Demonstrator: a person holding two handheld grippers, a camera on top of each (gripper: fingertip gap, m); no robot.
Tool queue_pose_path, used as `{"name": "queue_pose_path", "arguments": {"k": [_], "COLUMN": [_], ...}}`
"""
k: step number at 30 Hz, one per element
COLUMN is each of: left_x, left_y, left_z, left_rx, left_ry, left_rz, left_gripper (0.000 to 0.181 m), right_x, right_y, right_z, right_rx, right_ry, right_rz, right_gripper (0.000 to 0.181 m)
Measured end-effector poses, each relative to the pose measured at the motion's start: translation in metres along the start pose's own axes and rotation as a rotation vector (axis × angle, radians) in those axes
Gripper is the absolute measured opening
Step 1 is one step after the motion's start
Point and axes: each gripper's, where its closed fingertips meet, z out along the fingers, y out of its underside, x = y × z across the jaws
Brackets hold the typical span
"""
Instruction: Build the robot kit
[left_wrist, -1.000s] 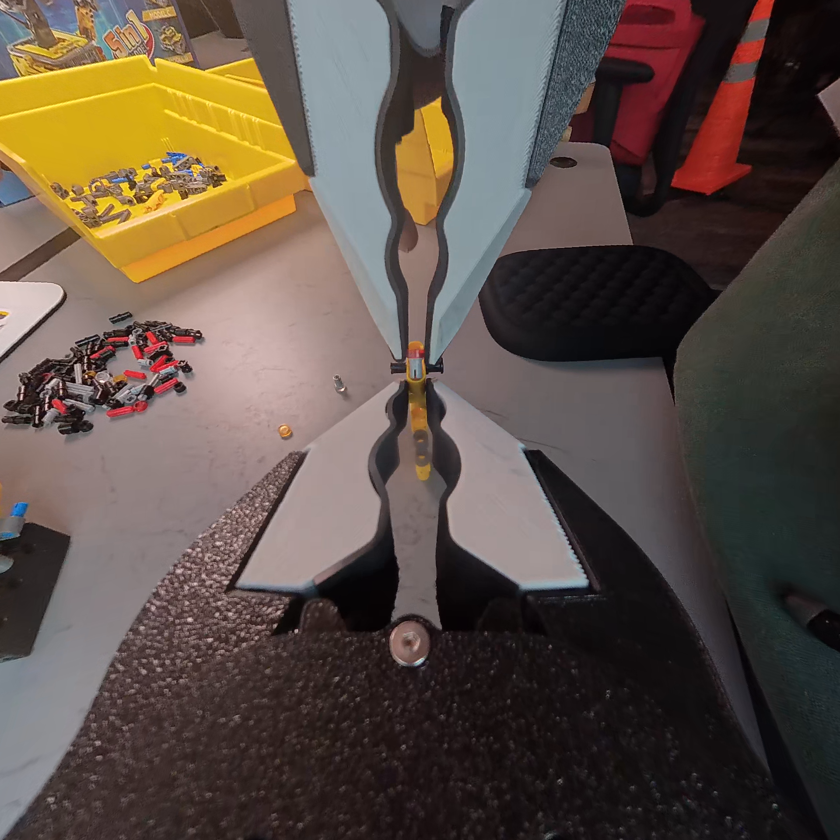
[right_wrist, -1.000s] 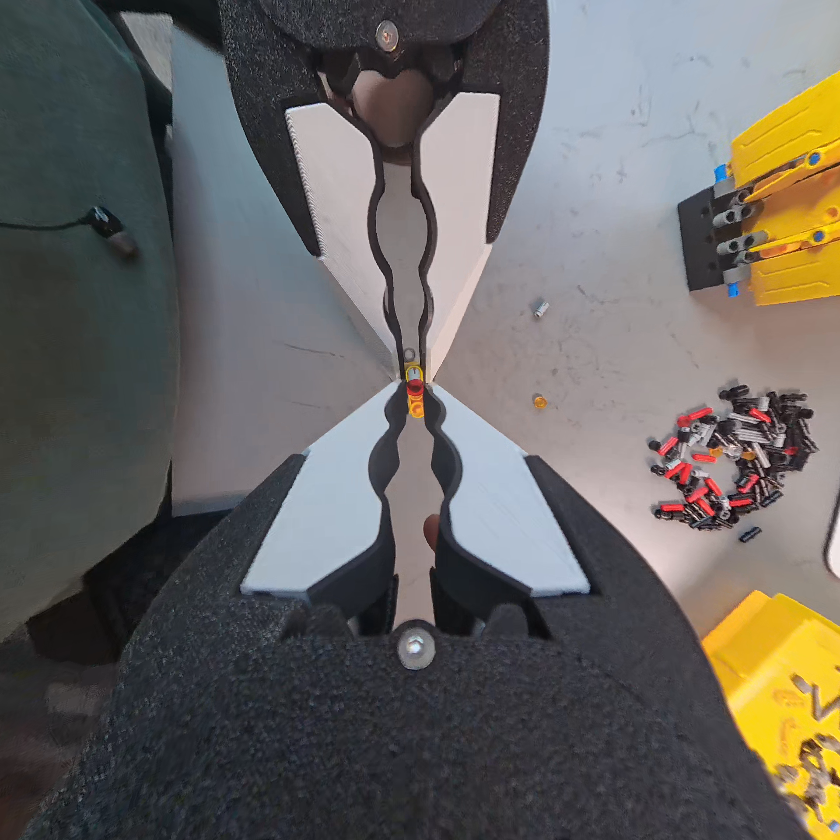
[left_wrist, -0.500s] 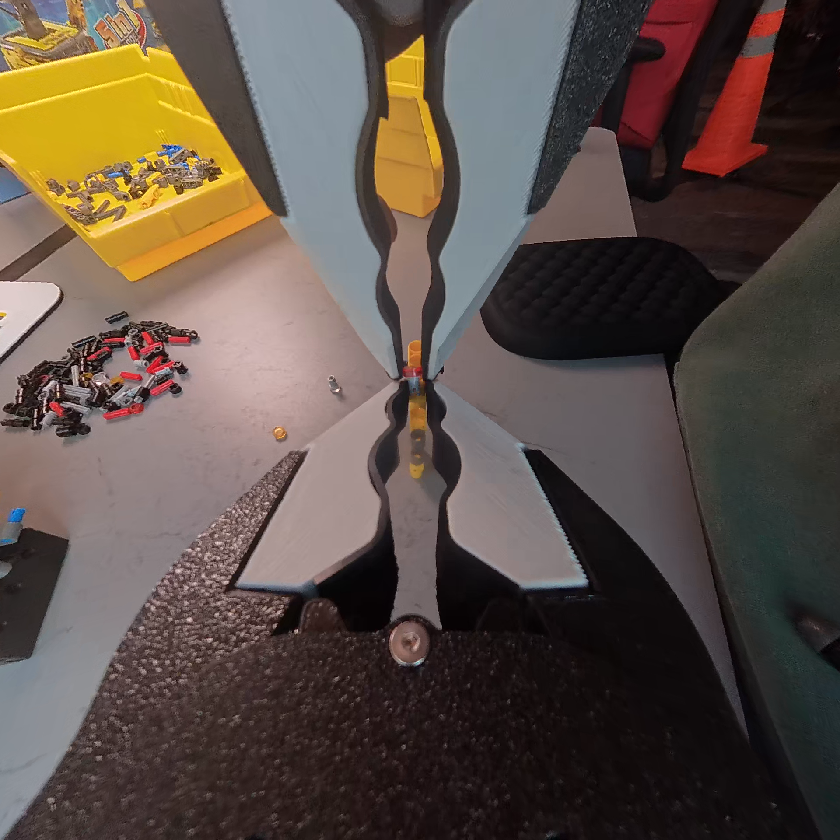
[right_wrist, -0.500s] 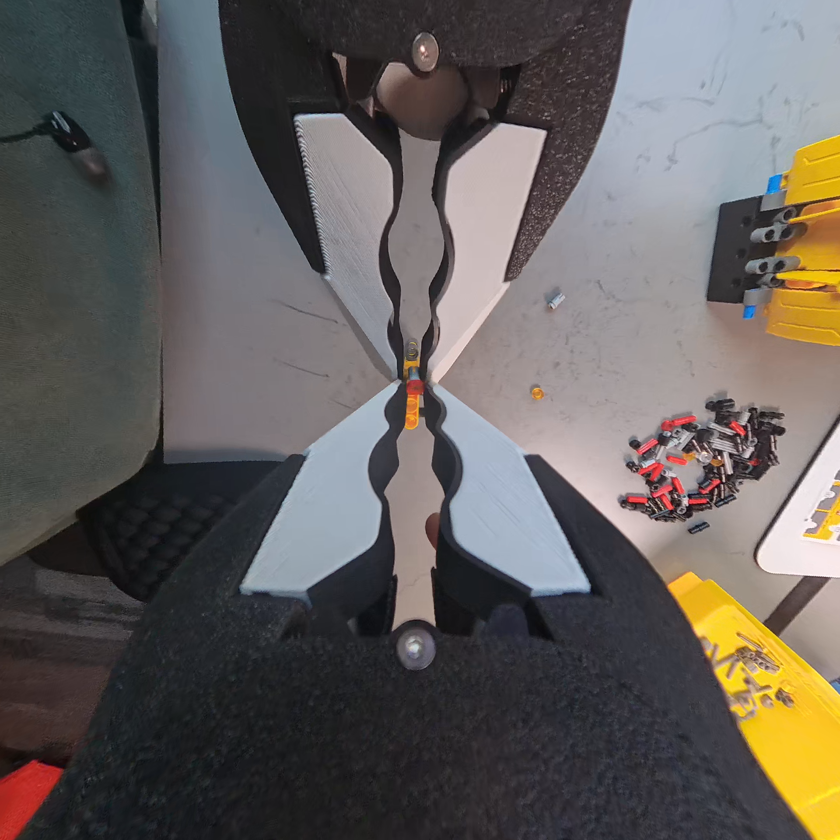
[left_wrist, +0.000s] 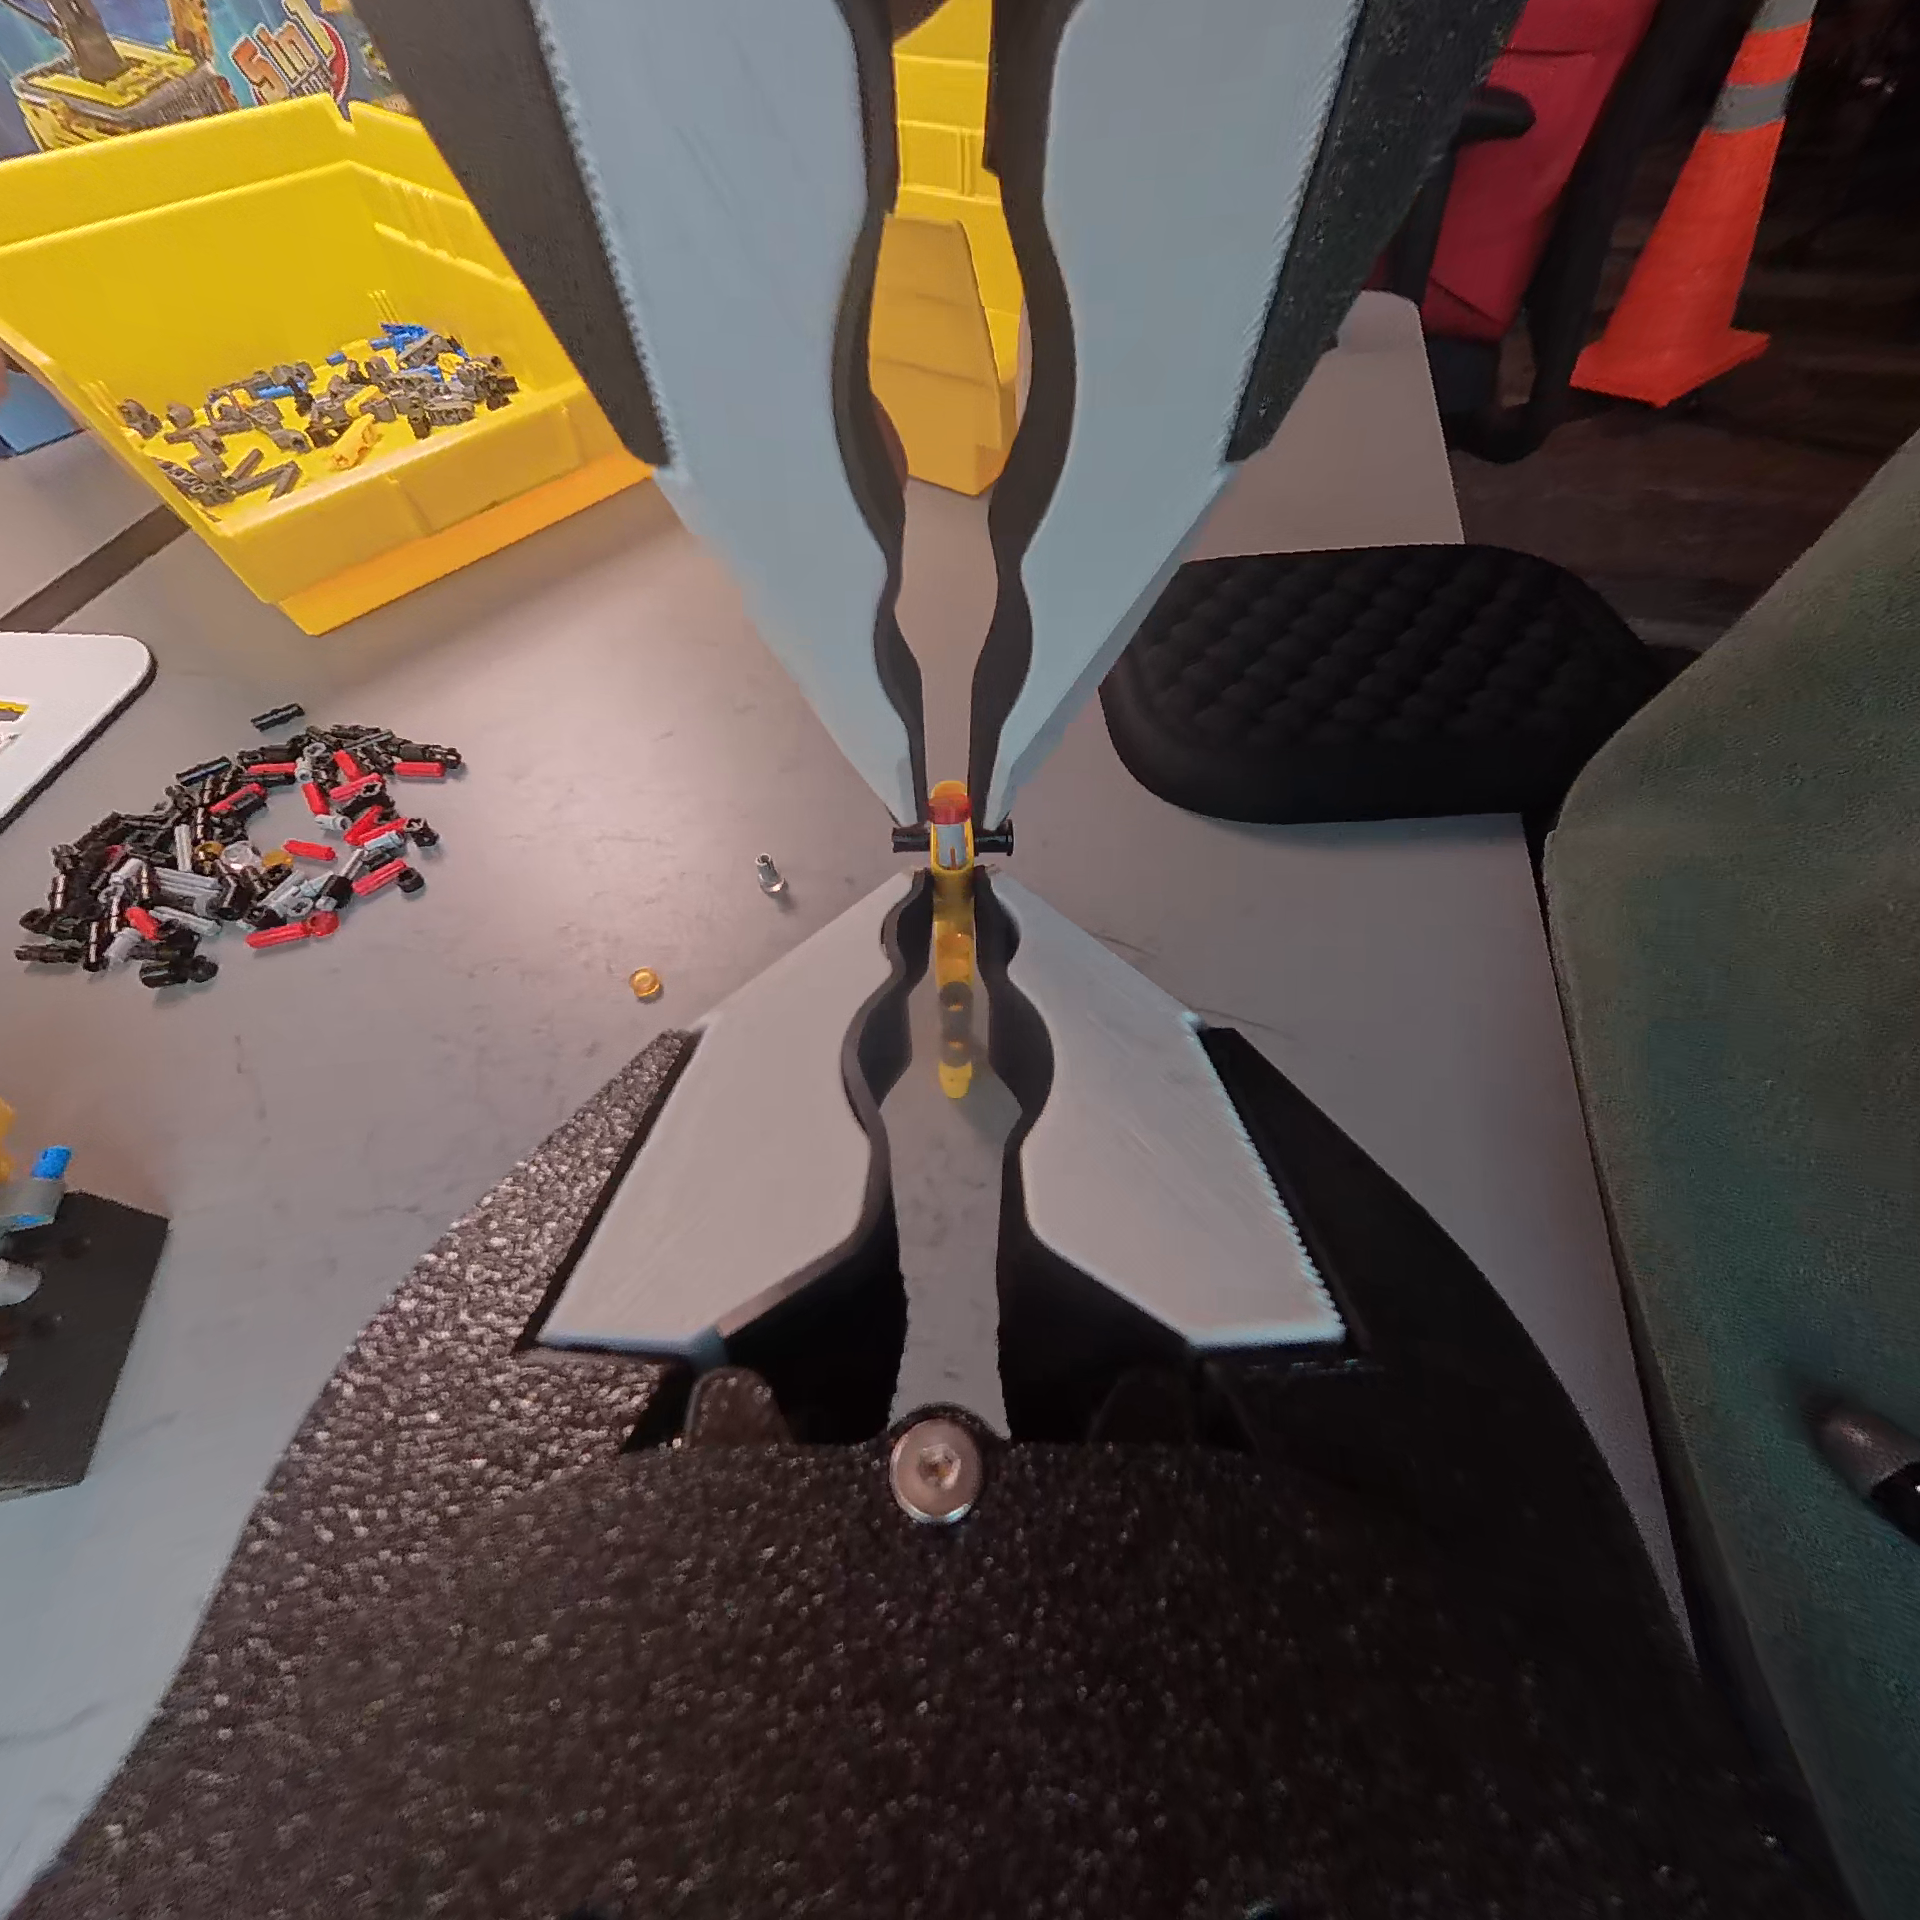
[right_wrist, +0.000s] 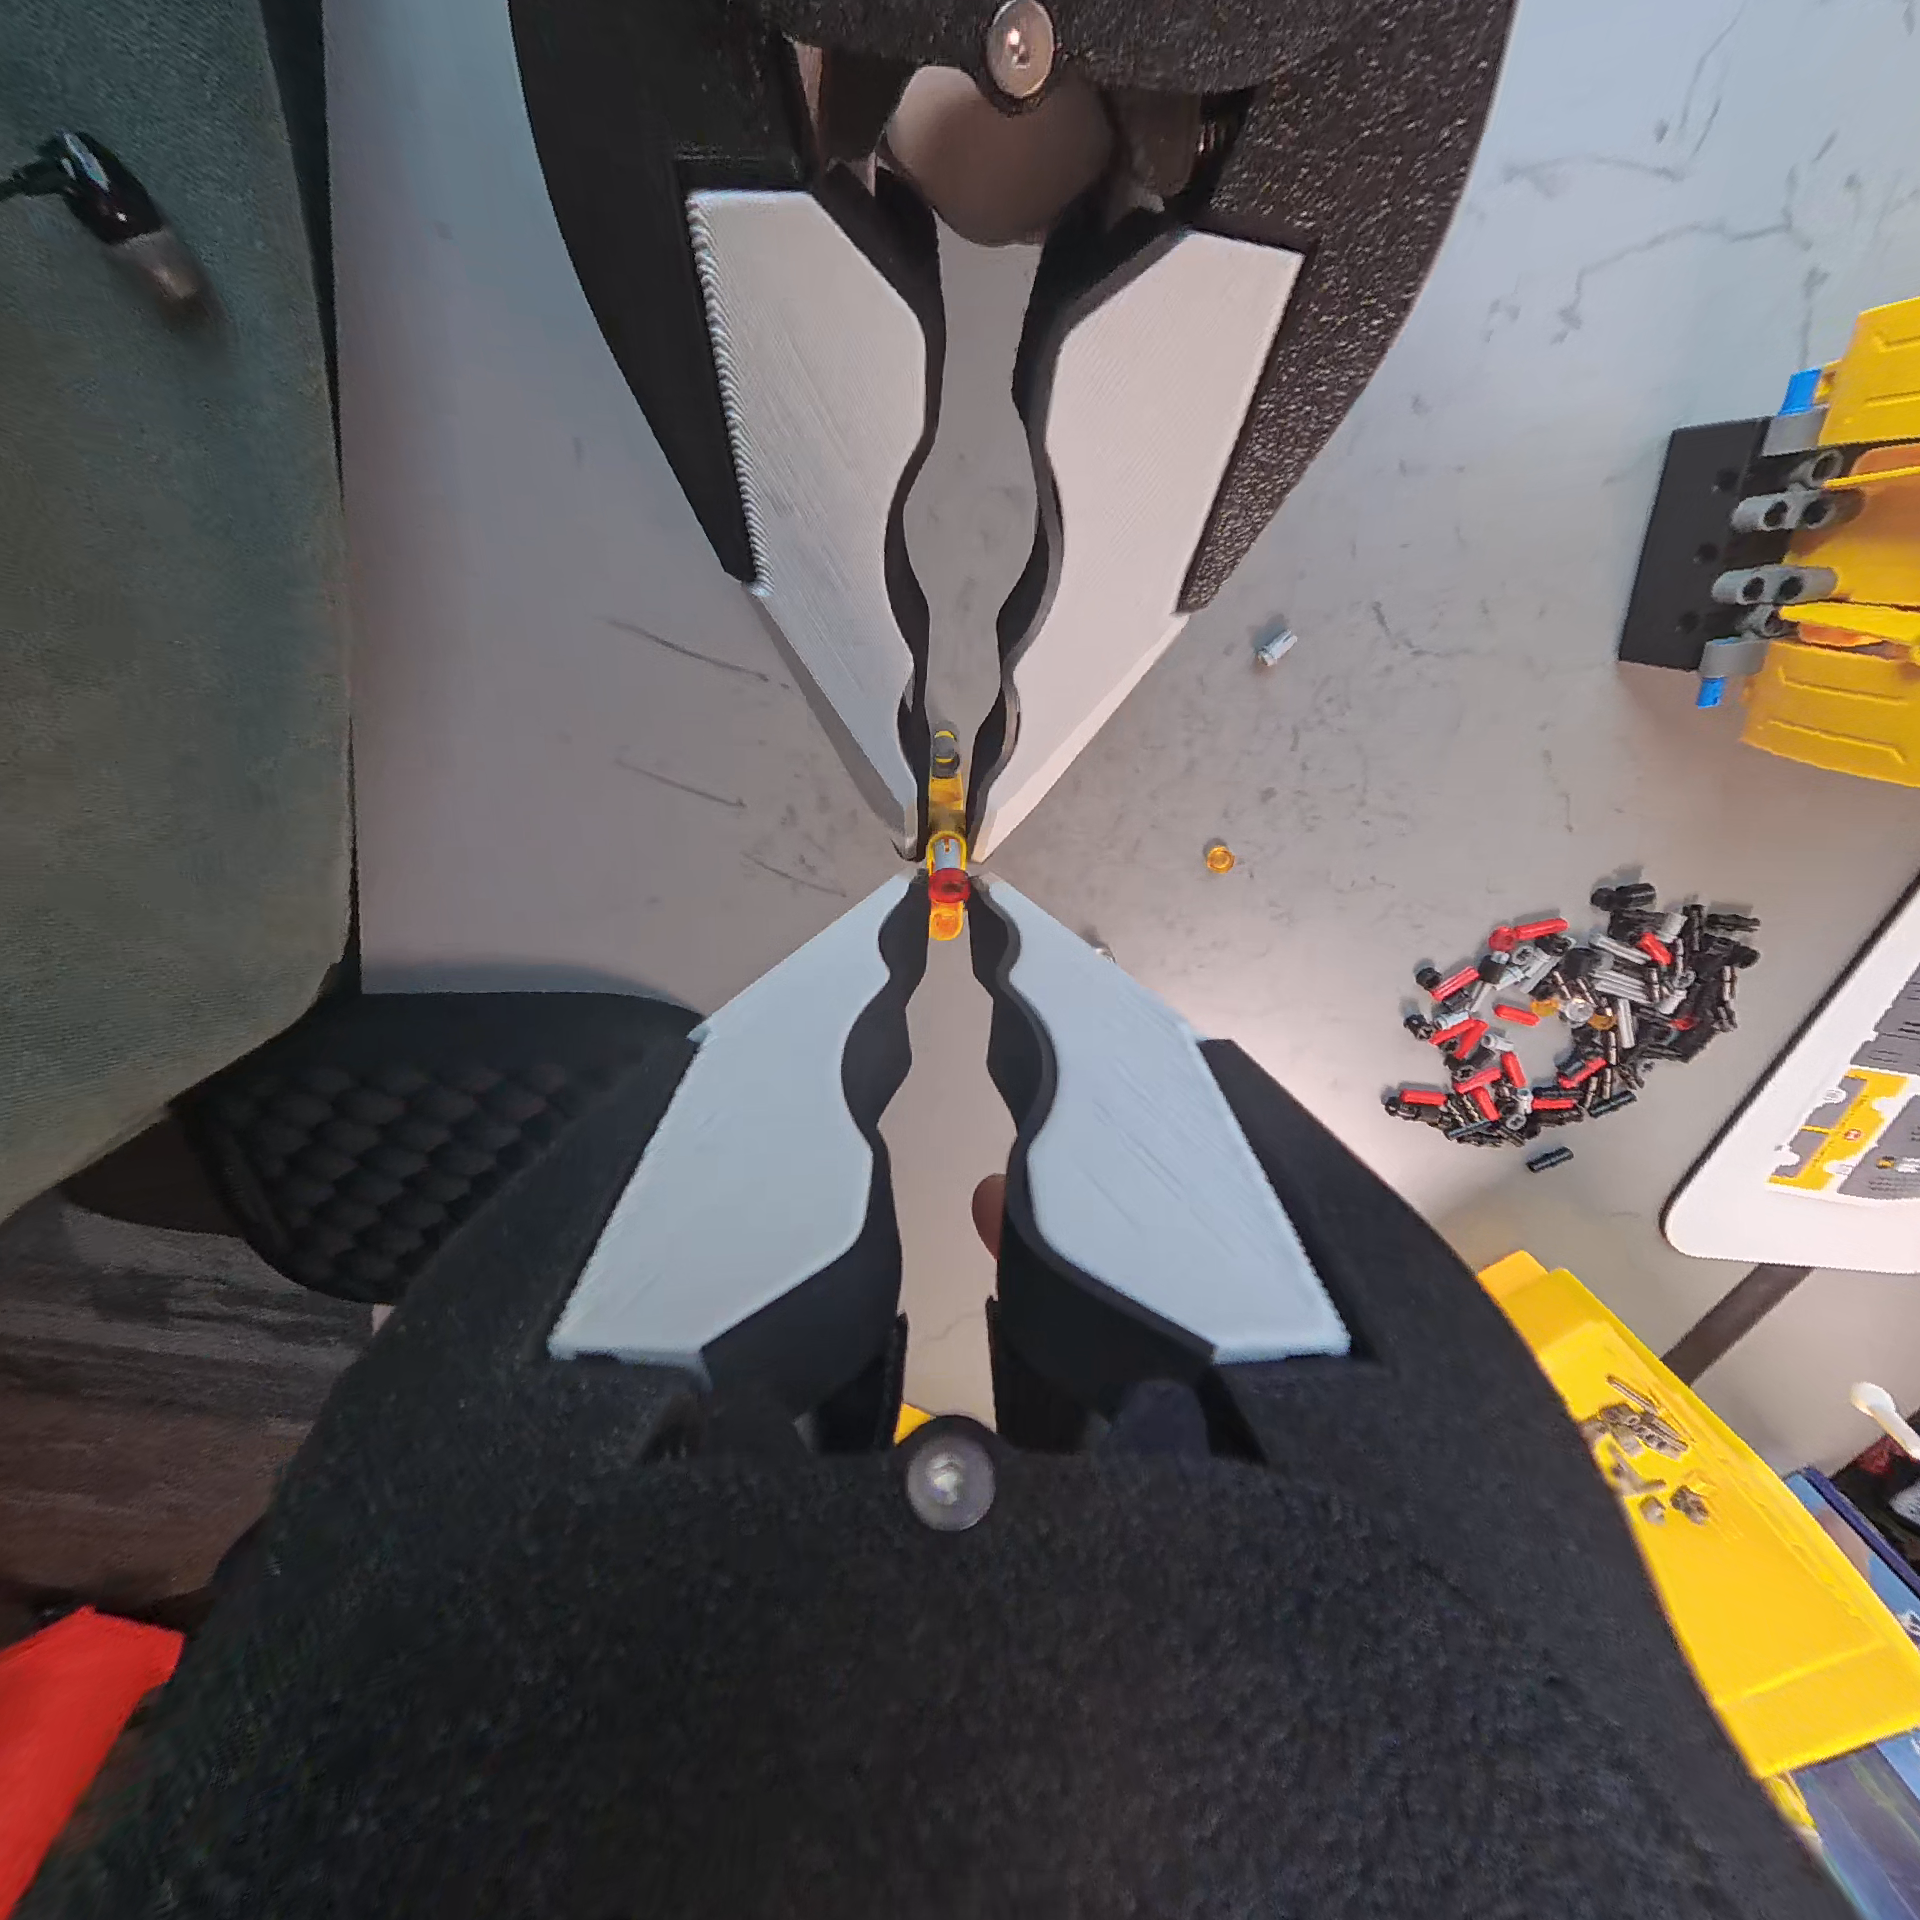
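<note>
My left hand-held gripper (left_wrist: 951, 883) pinches yellow beam (left_wrist: 953, 977) | right hand-held gripper (right_wrist: 945, 894) pinches red stud (right_wrist: 947, 885), tips meeting | frame centre, bare surface (left_wrist: 540, 1039) around.

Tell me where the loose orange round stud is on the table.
The orange round stud lies alone on the grey table, between the pile of red and black pins and the left gripper, near a small grey connector. In the right wrist view it sits right of the meeting jaws.
</note>
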Motion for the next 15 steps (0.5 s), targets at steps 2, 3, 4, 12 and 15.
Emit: {"name": "queue_pose_path", "arguments": {"k": [2, 3, 4, 12, 15], "left_x": [0.0004, 0.0, -0.0006, 0.0005, 0.0004], "left_y": [0.0005, 0.0006, 0.0008, 0.0003, 0.0004], "left_z": [0.0004, 0.0001, 0.0, 0.0011, 0.0006], "left_rx": [-0.005, -0.005, -0.006, -0.012, -0.011], "left_ry": [-0.003, -0.004, -0.005, -0.007, -0.003], "left_rz": [0.004, 0.0, -0.005, -0.011, -0.019], "left_gripper": [0.007, 0.007, 0.007, 0.007, 0.007], "right_x": [-0.0005, 0.0, 0.0008, -0.0001, -0.0001], "right_y": [0.0001, -0.0012, -0.0022, -0.0057, -0.0048], "right_z": [0.0013, 0.001, 0.0009, 0.0004, 0.0005], "right_rx": [-0.011, -0.004, 0.003, 0.027, 0.046], "right_ry": [0.004, 0.005, 0.009, 0.008, 0.003], "right_rz": [-0.016, -0.01, -0.004, -0.004, 0.017], "right_gripper": [0.007, 0.007, 0.007, 0.007, 0.007]}}
